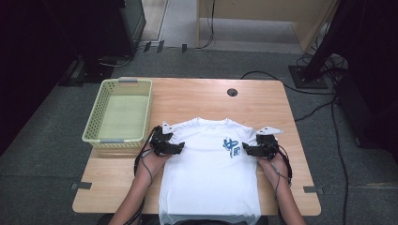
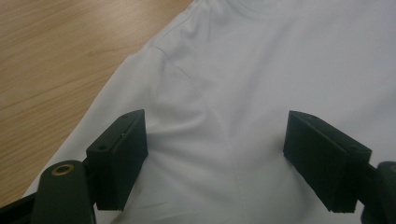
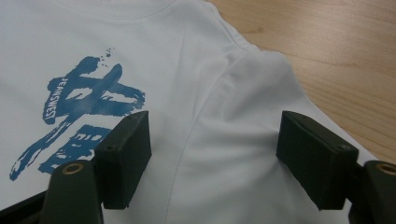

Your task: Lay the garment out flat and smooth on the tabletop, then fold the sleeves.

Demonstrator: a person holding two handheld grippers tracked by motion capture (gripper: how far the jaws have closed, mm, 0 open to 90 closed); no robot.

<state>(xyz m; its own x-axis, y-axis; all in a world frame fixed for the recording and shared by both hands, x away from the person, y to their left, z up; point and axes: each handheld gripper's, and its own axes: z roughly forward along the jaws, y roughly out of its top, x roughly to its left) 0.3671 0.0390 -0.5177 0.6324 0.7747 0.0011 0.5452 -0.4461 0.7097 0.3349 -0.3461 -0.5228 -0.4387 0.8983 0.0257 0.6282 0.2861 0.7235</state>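
The white T-shirt [image 1: 209,168] lies flat on the worktop [image 1: 263,101], right under both sets of fingers. The left gripper [image 1: 174,147] and right gripper [image 1: 248,151] have their fingers spread, pinching nothing. Best to dip down and pinch each sleeve together. A yellow basket [image 1: 96,123] sits beyond the left fingers, not blocking.

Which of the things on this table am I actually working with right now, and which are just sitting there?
In the job:
white T-shirt, spread flat
left claw, open over the shirt's sleeve
right claw, open over the other sleeve

Lying about:
yellow-green basket, at the table's left
table's cable hole
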